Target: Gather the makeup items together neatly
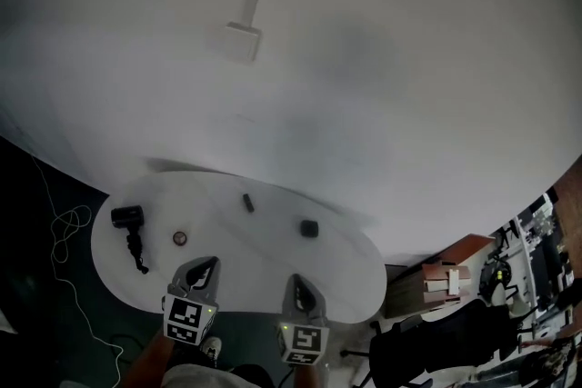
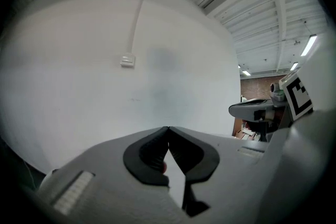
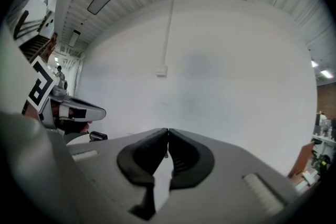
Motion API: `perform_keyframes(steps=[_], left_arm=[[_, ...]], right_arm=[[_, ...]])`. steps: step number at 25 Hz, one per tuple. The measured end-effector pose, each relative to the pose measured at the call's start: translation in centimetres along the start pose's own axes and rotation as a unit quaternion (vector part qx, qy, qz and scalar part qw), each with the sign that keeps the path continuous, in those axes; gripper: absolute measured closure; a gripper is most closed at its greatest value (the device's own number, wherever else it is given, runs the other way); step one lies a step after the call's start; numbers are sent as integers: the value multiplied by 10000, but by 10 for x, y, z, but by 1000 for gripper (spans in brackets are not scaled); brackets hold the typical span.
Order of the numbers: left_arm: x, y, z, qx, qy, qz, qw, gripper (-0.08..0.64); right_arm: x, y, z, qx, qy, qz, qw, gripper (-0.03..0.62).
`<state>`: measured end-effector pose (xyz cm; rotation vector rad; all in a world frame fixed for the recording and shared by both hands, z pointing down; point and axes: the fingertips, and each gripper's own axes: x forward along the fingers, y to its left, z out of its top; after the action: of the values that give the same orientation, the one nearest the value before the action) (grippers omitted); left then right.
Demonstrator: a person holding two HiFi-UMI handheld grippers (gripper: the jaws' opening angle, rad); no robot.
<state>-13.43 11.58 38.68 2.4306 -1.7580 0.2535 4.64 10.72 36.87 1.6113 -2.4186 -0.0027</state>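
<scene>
On the white oval table (image 1: 273, 277) lie several dark items: a black hair-dryer-shaped tool with a cord (image 1: 128, 217) at the left, a small round compact (image 1: 181, 238), a short dark stick (image 1: 247, 203) and a small black block (image 1: 309, 229). My left gripper (image 1: 208, 264) hovers over the table's near edge, just right of the compact. My right gripper (image 1: 298, 280) is beside it, in front of the black block. In both gripper views the jaws meet at the tips, left gripper (image 2: 168, 129) and right gripper (image 3: 168, 131), and neither holds anything.
A white wall with a junction box (image 1: 242, 41) and conduit stands behind the table. A thin white cable (image 1: 68, 232) trails on the dark floor at the left. Wooden shelving (image 1: 446, 277) and a dark chair (image 1: 427, 341) stand at the right.
</scene>
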Motion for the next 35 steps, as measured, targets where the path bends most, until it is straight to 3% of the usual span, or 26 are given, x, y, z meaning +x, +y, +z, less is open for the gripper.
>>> perform_keyframes(steps=[10,18,27,35], left_arm=[[-39,86,-16,-200,86,952,9952,549],[-63,136,-44,-465,298,1830,9816,549],[-68,183,-88,-879,583,2802,9541,549],[-55,200,-134,-1314,907,3273,9313,549]], right_arm=[[63,92,8,-123,21,1076,9941,586],[108,154,6,-289,43,2080,9777,586],[171,227,-26,-575,360,3366,9392,586],[213,260,-91,-739,928,4081,9052,586]])
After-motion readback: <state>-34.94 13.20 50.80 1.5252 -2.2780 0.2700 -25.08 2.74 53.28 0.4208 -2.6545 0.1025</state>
